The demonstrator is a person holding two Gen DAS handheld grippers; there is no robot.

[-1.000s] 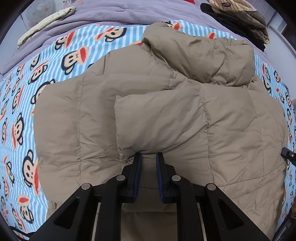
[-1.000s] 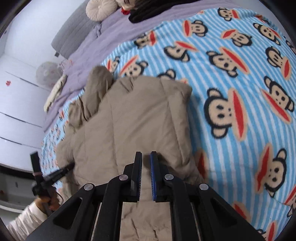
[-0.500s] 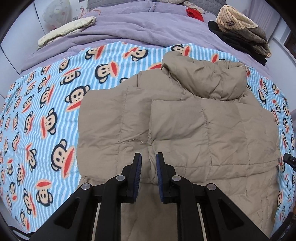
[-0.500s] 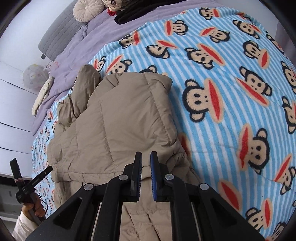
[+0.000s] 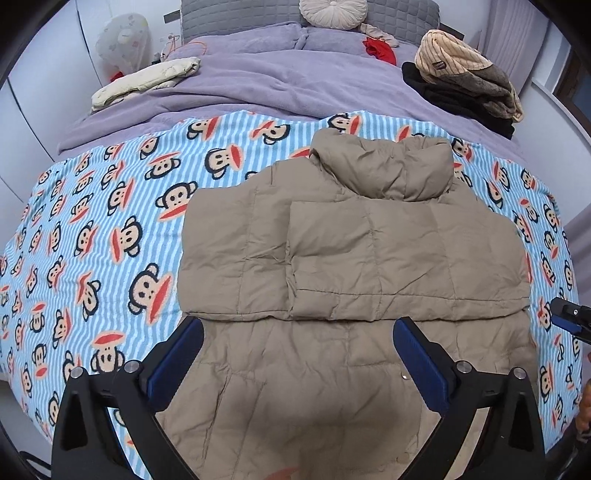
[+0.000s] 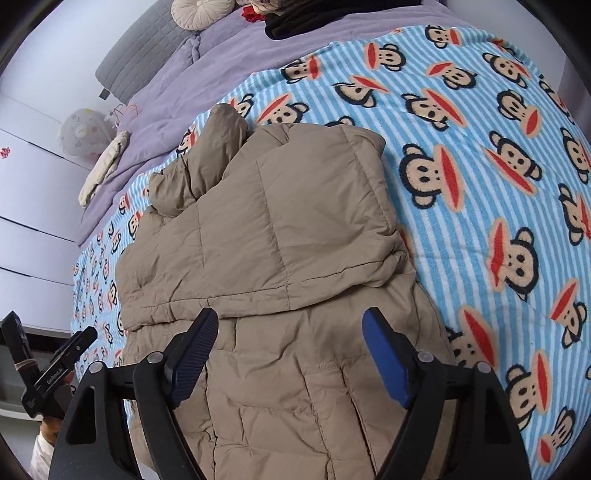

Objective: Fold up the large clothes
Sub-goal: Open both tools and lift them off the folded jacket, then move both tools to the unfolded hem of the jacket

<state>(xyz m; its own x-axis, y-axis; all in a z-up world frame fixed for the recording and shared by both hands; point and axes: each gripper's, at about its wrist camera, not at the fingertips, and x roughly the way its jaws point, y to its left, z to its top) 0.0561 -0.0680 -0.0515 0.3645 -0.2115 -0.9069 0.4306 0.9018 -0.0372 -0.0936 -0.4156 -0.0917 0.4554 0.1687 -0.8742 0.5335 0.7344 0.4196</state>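
Note:
A tan quilted puffer jacket (image 5: 351,258) lies on the blue striped monkey-print blanket (image 5: 92,240), collar at the far end, both sleeves folded across its chest. My left gripper (image 5: 295,354) is open and empty, above the jacket's lower half near the front edge. My right gripper (image 6: 290,354) is open and empty, above the jacket (image 6: 266,229) at its right side. The right gripper's tip shows at the right edge of the left wrist view (image 5: 570,317); the left gripper shows at the lower left of the right wrist view (image 6: 55,369).
The blanket (image 6: 480,166) covers a bed with a purple duvet (image 5: 277,81). A cream garment (image 5: 147,79) lies at the back left. A pile of striped and black clothes (image 5: 465,88) sits at the back right. A round cushion (image 5: 332,13) rests by the headboard. White wardrobe doors (image 6: 29,192) stand on the left.
Both grippers have opened and let go of the jacket's sleeves, which now lie flat across the chest. Both have pulled back toward the jacket's hem.

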